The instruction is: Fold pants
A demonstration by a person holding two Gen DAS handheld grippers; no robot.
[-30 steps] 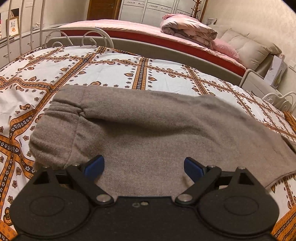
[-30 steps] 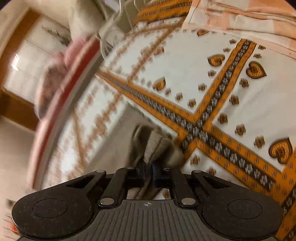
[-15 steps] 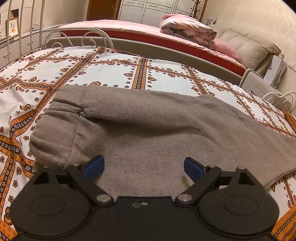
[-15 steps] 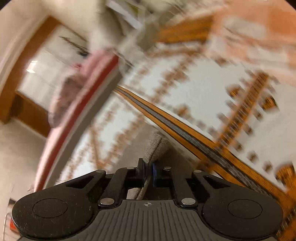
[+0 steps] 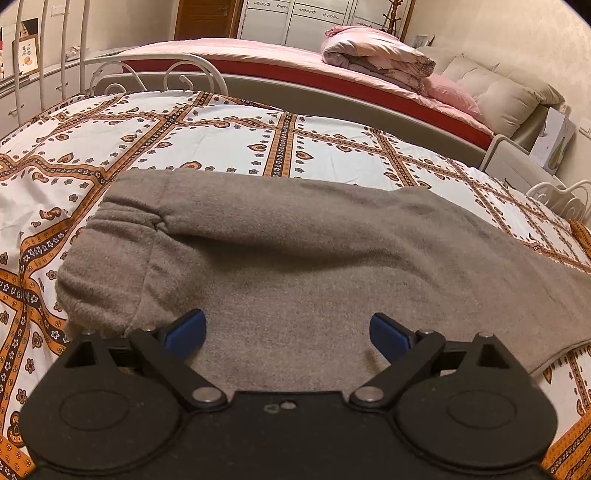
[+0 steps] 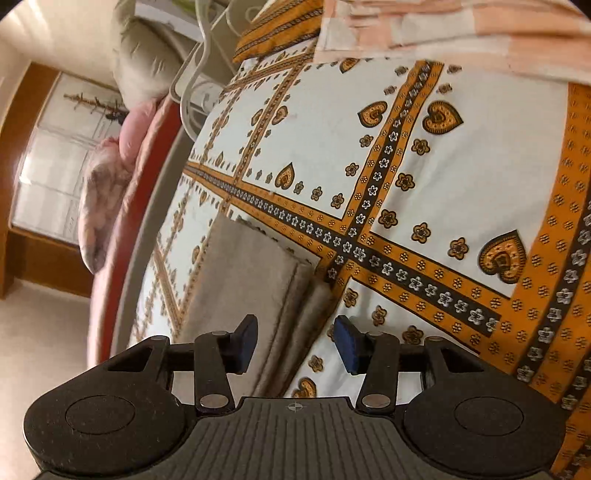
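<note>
Pants (image 5: pixel 314 258) lengthwise across bedspread (image 5: pixel 221 136), waistband apparently left.

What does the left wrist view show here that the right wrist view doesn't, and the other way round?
Only the left wrist view shows the waistband end of the grey pants and their wide upper part, with the left tongs open over the fabric.

Only the right wrist view shows the stacked leg cuffs, lying between the opening right tongs, whose pads do not touch them, and a peach folded cloth.

Both show the pants, the patterned bedspread and the pink bed beyond.
</note>
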